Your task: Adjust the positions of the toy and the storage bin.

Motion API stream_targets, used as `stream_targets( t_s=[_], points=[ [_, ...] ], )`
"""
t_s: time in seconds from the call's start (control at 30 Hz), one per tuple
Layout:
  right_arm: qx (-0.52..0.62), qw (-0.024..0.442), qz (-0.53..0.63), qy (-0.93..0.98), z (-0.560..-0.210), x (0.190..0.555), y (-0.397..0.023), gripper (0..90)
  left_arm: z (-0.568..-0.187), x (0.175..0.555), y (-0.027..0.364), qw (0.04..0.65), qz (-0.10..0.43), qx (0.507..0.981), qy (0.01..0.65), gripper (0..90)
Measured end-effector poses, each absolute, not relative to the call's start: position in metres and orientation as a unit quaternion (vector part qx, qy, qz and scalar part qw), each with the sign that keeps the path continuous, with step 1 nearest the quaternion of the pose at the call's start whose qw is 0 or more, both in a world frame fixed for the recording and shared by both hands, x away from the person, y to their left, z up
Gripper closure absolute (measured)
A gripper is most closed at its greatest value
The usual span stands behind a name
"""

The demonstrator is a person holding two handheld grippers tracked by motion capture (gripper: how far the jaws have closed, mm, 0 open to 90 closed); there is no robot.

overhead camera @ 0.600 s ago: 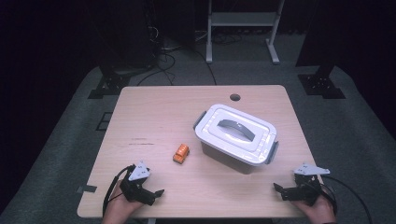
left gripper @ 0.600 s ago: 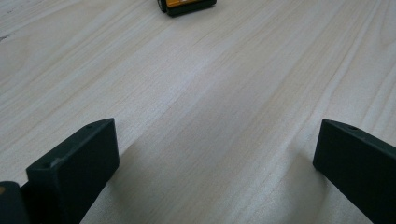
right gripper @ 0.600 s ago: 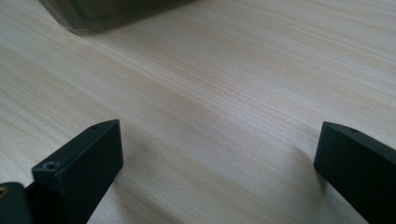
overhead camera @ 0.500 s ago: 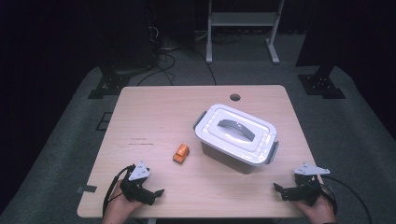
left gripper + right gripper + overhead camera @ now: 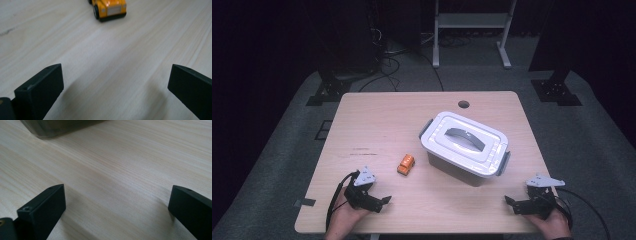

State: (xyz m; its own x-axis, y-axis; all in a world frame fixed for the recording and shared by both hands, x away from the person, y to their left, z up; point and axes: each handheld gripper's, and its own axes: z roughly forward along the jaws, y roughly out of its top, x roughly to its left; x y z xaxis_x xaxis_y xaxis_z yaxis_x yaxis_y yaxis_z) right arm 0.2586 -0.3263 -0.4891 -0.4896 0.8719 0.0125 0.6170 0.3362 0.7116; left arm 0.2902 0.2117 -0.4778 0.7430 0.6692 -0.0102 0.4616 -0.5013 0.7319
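Note:
A small orange toy car point(image 5: 406, 163) stands on the wooden table point(image 5: 377, 125), left of a grey lidded plastic box point(image 5: 464, 146) with a handle in its lid. My left gripper point(image 5: 379, 202) rests at the table's front left, open and empty; in the left gripper view the toy car point(image 5: 108, 8) sits ahead of the wide-apart jaws point(image 5: 115, 92). My right gripper point(image 5: 511, 204) rests at the front right, open with bare table between its jaws point(image 5: 117, 212). The box's lower corner point(image 5: 57, 126) shows at the top of the right gripper view.
A round cable hole point(image 5: 463, 104) is near the table's far edge. Behind the table, a white metal stand point(image 5: 469, 22) and black stand feet point(image 5: 557, 90) are on the grey carpet. A piece of tape point(image 5: 305, 202) sticks at the front left edge.

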Motion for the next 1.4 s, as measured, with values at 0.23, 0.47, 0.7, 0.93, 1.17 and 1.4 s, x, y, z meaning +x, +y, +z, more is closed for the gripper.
stream_targets(
  t_s=[0.23, 0.47, 0.7, 0.93, 1.17, 1.4],
  points=[
    [0.469, 0.19, 0.335, 0.795, -0.489, 0.259, -0.326, 0.2, -0.471, 0.299, 0.202, 0.385, 0.141, 0.85, 0.329, 0.0],
    [0.469, 0.19, 0.336, 0.795, -0.489, 0.258, -0.326, 0.2, -0.467, 0.313, 0.193, 0.396, 0.143, 0.845, 0.329, 0.0],
    [0.469, 0.19, 0.335, 0.795, -0.489, 0.259, -0.326, 0.2, -0.467, 0.332, 0.178, 0.405, 0.141, 0.843, 0.326, 0.0],
    [0.469, 0.19, 0.335, 0.795, -0.489, 0.259, -0.326, 0.2, -0.468, 0.345, 0.167, 0.408, 0.138, 0.842, 0.326, 0.0],
    [0.469, 0.19, 0.335, 0.795, -0.489, 0.259, -0.326, 0.2, -0.471, 0.357, 0.154, 0.415, 0.144, 0.838, 0.324, 0.0],
    [0.469, 0.19, 0.335, 0.795, -0.489, 0.259, -0.326, 0.2, -0.48, 0.372, 0.144, 0.394, 0.146, 0.847, 0.326, 0.0]
  ],
)
